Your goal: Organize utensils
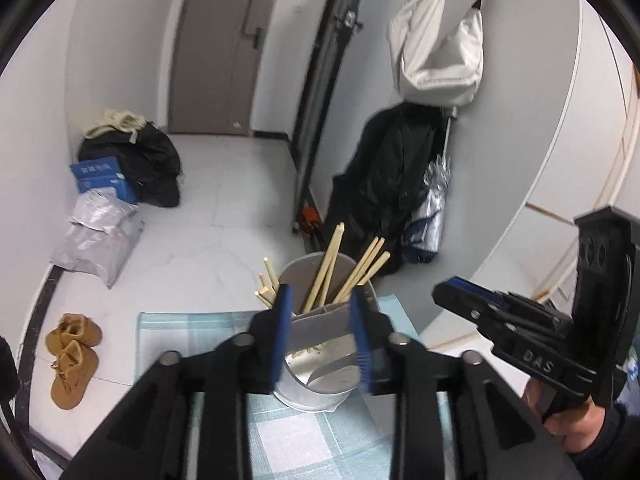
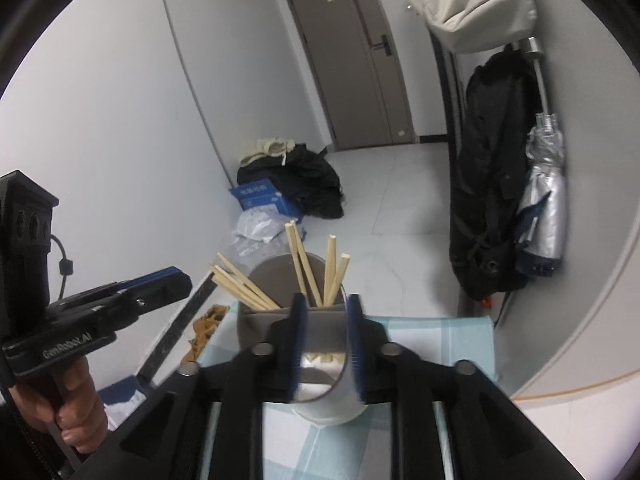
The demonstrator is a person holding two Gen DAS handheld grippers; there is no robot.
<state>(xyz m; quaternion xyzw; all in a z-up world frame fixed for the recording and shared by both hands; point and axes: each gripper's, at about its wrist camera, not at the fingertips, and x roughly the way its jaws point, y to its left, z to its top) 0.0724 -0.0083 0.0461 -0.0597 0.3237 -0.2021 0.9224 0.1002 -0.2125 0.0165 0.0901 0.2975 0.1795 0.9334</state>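
The left wrist view sits on the left tongs (image 1: 322, 334) and looks forward and downward along its two fingers. It is close to the holder (image 1: 320, 360) on the surface (image 1: 280, 440). The floor, door (image 1: 216, 48) and hanging coats lie beyond. The right wrist view sits likewise on the right tongs (image 2: 326, 346), also tilted downward and close to the same holder (image 2: 320, 396), facing the same door (image 2: 352, 60). The two look nearly side by side. Each catches the other tool at its edge: the right tongs (image 1: 468, 288) at the right of the left view, the left tongs (image 2: 172, 280) at the left of the right view. Both share the holder, chopsticks (image 1: 332, 264), cloth-covered surface, floor clutter and door.
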